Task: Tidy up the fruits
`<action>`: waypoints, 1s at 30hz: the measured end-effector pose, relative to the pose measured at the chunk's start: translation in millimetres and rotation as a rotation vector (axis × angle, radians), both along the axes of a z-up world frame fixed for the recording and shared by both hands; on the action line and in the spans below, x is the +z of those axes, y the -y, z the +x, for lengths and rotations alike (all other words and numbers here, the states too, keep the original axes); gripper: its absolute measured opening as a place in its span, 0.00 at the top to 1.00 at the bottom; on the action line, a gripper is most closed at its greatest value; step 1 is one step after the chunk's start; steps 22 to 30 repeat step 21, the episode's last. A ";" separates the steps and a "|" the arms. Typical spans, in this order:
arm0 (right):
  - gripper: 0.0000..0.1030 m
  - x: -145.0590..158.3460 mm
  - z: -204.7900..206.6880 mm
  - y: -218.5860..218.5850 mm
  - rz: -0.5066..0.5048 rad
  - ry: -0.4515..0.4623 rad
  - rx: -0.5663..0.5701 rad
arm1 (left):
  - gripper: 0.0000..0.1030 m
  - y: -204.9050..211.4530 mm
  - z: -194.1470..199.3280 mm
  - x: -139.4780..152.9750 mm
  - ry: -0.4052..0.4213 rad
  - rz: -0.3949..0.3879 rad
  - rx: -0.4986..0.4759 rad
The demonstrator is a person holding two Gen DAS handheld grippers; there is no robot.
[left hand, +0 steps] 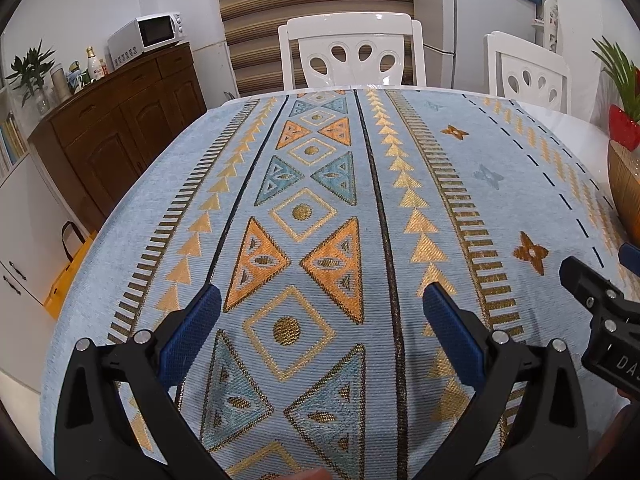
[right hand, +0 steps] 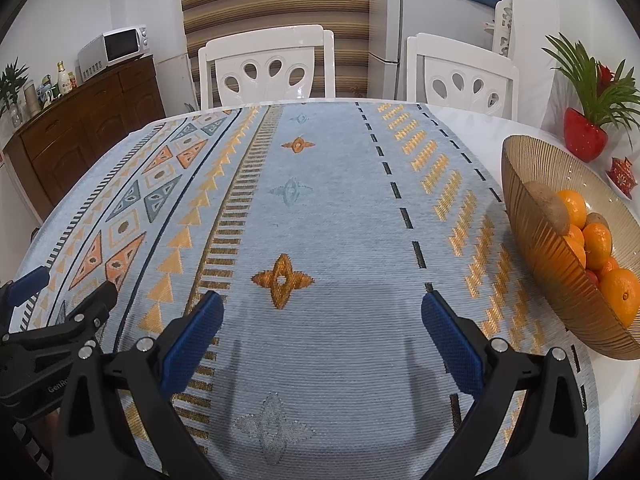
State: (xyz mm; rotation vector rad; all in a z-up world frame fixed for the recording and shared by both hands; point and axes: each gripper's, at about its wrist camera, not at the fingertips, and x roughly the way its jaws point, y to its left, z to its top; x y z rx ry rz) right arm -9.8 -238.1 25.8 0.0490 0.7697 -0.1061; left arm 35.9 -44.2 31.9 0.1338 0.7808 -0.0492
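Note:
A ribbed amber bowl (right hand: 560,272) stands at the table's right side and holds several oranges (right hand: 598,240) and two kiwis (right hand: 546,206). Its edge shows at the far right of the left wrist view (left hand: 624,184). My right gripper (right hand: 322,304) is open and empty above the patterned blue tablecloth (right hand: 340,208), left of the bowl. My left gripper (left hand: 322,296) is open and empty above the cloth (left hand: 320,200). Each gripper shows in the other's view: the right one (left hand: 600,280) and the left one (right hand: 68,284).
Two white chairs (right hand: 268,68) (right hand: 464,76) stand at the table's far side. A red pot with a green plant (right hand: 586,136) and a small red ornament (right hand: 620,174) stand behind the bowl. A brown sideboard with a microwave (left hand: 148,36) is at the left.

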 end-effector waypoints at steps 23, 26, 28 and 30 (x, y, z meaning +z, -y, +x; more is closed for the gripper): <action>0.05 -1.0 1.7 2.0 0.006 -0.010 -0.003 | 0.03 -4.1 0.3 -3.0 -0.034 -0.024 0.008; 0.05 -1.0 1.7 2.0 0.006 -0.010 -0.003 | 0.03 -4.1 0.3 -3.0 -0.034 -0.024 0.008; 0.05 -1.0 1.7 2.0 0.006 -0.010 -0.003 | 0.03 -4.1 0.3 -3.0 -0.034 -0.024 0.008; 0.05 -1.0 1.7 2.0 0.006 -0.010 -0.003 | 0.03 -4.1 0.3 -3.0 -0.034 -0.024 0.008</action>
